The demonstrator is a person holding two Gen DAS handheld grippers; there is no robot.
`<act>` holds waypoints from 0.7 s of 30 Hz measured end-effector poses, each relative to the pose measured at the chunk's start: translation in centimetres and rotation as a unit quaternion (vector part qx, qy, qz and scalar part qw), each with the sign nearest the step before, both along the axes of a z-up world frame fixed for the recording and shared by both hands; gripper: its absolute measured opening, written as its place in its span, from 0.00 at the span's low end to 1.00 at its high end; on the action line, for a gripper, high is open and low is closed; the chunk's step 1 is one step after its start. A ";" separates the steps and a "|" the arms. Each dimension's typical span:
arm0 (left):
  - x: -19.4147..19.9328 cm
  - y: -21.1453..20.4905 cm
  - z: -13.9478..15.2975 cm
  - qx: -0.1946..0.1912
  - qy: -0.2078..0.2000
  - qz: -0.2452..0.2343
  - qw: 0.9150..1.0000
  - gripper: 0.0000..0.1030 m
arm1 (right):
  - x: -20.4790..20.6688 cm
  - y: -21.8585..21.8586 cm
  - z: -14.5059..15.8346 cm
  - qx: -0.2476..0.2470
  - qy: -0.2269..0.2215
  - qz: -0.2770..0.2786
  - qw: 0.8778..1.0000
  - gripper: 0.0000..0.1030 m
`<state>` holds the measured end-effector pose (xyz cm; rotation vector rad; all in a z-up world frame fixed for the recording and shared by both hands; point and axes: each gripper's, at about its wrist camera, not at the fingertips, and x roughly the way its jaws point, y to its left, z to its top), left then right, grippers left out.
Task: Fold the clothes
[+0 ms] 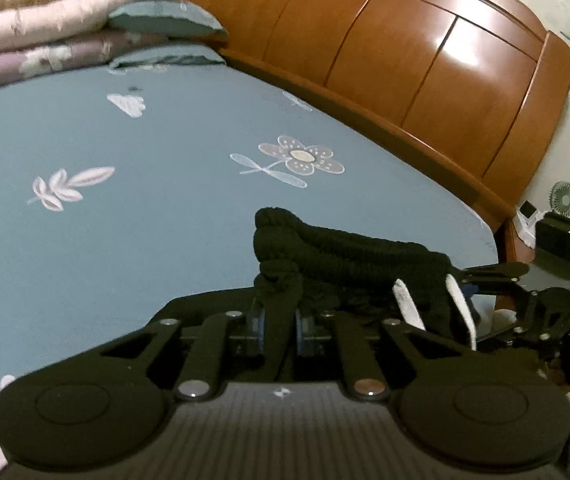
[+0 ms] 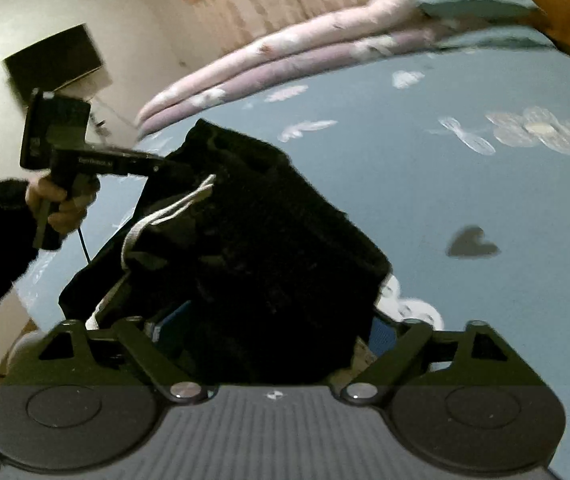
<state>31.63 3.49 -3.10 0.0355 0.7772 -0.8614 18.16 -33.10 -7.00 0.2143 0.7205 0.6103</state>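
A black knitted garment (image 1: 349,260) with white stripes hangs between my two grippers above the blue flowered bed sheet (image 1: 125,140). My left gripper (image 1: 279,312) is shut on one bunched edge of it. In the right wrist view the garment (image 2: 265,248) drapes over my right gripper (image 2: 261,332), whose jaws stand wide apart with the cloth between them; the fingertips are hidden. A white drawstring (image 2: 165,216) hangs from the cloth. The left gripper (image 2: 165,166) shows there too, holding the garment's far corner.
A wooden headboard (image 1: 405,60) runs along the far side of the bed. Folded pink and purple quilts (image 2: 285,52) and a blue pillow (image 1: 165,20) lie at the bed's far end. A small dark heart-shaped piece (image 2: 471,242) lies on the sheet. A small fan (image 1: 564,198) stands beside the bed.
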 end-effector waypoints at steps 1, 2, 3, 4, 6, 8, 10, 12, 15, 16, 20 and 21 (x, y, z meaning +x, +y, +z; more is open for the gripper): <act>-0.4 0.0 0.3 0.004 -0.006 0.002 1.000 0.10 | 0.2 0.5 -0.1 -0.013 -0.004 0.003 1.000 0.70; -0.7 0.0 0.7 0.008 -0.012 0.003 1.000 0.10 | 0.3 1.0 -0.2 -0.026 -0.005 0.007 1.000 0.60; -0.9 -0.1 0.8 0.012 -0.013 0.003 1.000 0.10 | 0.3 1.3 -0.2 -0.028 -0.007 0.012 1.000 0.55; -1.0 0.0 0.9 0.015 -0.013 0.003 1.000 0.10 | 0.2 1.4 0.0 -0.024 -0.011 0.014 1.000 0.46; -1.3 0.1 1.0 0.022 -0.016 0.005 1.000 0.13 | -0.3 1.5 0.6 -0.025 -0.027 0.014 0.999 0.35; -1.5 0.1 0.7 0.029 -0.015 0.000 0.999 0.23 | -1.1 1.5 1.5 -0.028 -0.043 0.017 0.999 0.27; -1.4 0.1 0.1 0.033 -0.008 -0.002 0.999 0.38 | -1.8 1.3 2.5 -0.024 -0.056 0.024 0.998 0.25; -1.2 0.1 -0.8 0.033 0.006 0.006 0.999 0.48 | -2.1 0.9 3.2 -0.018 -0.064 0.029 0.997 0.25; -0.9 0.2 -1.9 0.021 0.027 0.017 0.999 0.34 | -1.8 0.5 3.6 -0.006 -0.062 0.028 0.998 0.29; -1.0 0.2 -2.0 0.018 0.026 0.020 0.999 0.23 | -1.7 0.5 3.4 -0.005 -0.060 0.022 0.998 0.35; -1.4 0.5 -1.8 0.019 0.018 0.042 0.999 0.08 | 0.0 0.7 1.4 -0.011 -0.037 0.011 0.999 0.57; -1.6 0.6 -1.7 0.019 0.016 0.044 0.999 0.07 | 0.2 0.8 0.8 -0.013 -0.030 0.007 0.999 0.57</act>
